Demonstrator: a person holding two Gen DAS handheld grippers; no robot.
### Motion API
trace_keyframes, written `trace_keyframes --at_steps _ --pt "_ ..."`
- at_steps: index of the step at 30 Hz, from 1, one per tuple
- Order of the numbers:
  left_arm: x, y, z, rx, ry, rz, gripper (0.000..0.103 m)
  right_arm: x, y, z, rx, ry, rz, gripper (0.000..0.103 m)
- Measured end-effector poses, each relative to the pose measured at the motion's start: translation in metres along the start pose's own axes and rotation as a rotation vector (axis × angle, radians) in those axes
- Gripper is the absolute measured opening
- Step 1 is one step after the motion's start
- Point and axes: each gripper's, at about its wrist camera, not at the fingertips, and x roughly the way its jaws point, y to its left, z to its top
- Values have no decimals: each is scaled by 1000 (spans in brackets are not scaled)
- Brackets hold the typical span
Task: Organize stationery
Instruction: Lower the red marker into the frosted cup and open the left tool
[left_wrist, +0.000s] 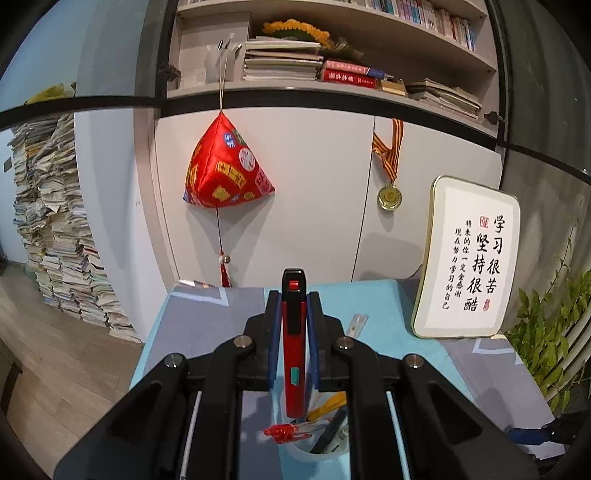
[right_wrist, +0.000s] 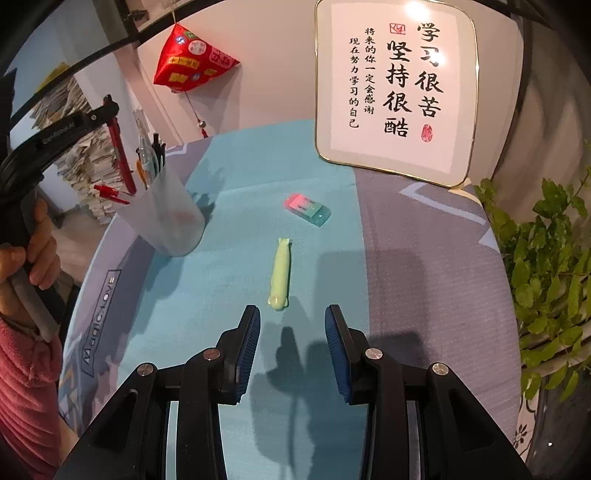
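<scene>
My left gripper (left_wrist: 293, 301) is shut on a red and black utility knife (left_wrist: 293, 343) and holds it upright with its lower end in the translucent white pen cup (left_wrist: 310, 454). The cup (right_wrist: 166, 218) holds several pens, a red one (right_wrist: 110, 194) lying across its rim. The knife (right_wrist: 120, 155) and the left gripper's fingers (right_wrist: 109, 105) also show in the right wrist view, above the cup. My right gripper (right_wrist: 291, 314) is open and empty, just short of a pale green pen-shaped item (right_wrist: 280, 275) lying on the table. A pink and teal eraser (right_wrist: 307, 209) lies beyond it.
The table has a teal and grey cloth (right_wrist: 207, 332). A framed calligraphy sign (right_wrist: 395, 85) leans at the back right. A potted green plant (right_wrist: 550, 258) stands at the right edge. A red fabric ornament (left_wrist: 225, 166) and a medal (left_wrist: 389, 197) hang on the cabinet behind.
</scene>
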Motion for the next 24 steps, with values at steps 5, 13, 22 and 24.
trace_keyframes --at_steps 5,13,22,24 --pt "4 2 -9 -5 33 -6 12 2 0 0 5 7 3 36" --pt "0 -2 -17 21 49 -10 12 10 1 -2 10 41 8 36" --pt "-17 -10 -17 72 9 9 38 11 -2 -4 27 54 -3 36" --pt "-22 -12 -17 71 4 13 39 12 -4 -4 30 56 -10 36"
